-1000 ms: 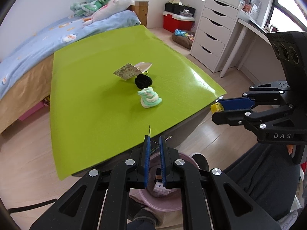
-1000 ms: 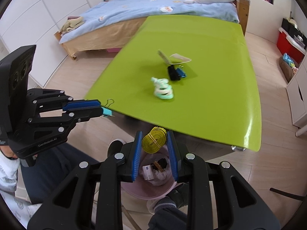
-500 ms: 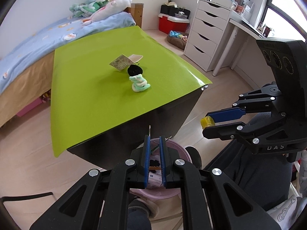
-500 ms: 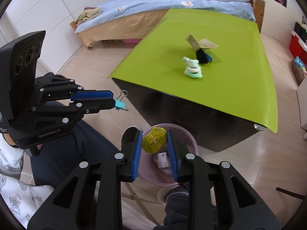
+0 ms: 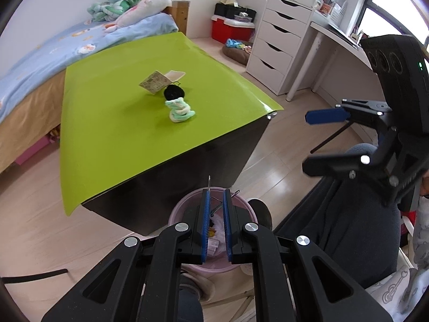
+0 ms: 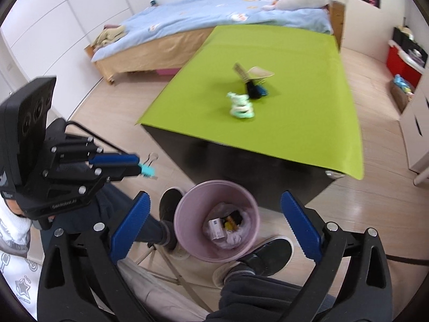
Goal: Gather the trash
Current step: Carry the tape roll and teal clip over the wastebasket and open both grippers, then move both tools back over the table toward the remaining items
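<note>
Both claws hang over a pink bin (image 6: 216, 221) that stands on the wooden floor in the lower middle of the frame, just in front of the worktop (image 6: 295, 123). Left claw (image 5: 216, 201) has its blue fingers drawn narrow on a teal binder clip (image 6: 146, 171), whose wire handles stick out past the fingertips; in the right wrist view the clip shows at the left of the frame, up and to the left of the bin's rim. Right claw (image 6: 214, 216) is spread wide with nothing between its blue pads, and the bin's mouth sits between them.

Inside the bin lie a small white box, something yellow and a dark lump on crumpled pale wrapping.

On the green worktop, near its middle, three things sit close together: a pale green and white coiled bundle (image 5: 179, 111), a black round thing (image 5: 173, 93) just behind it, and a paper tag with a cream card (image 5: 161, 81) tilted up behind that. A blue piece shows beside the black thing in the right wrist view.

A bed (image 6: 203, 24) with a blue cover fills the upper part of the frame.
</note>
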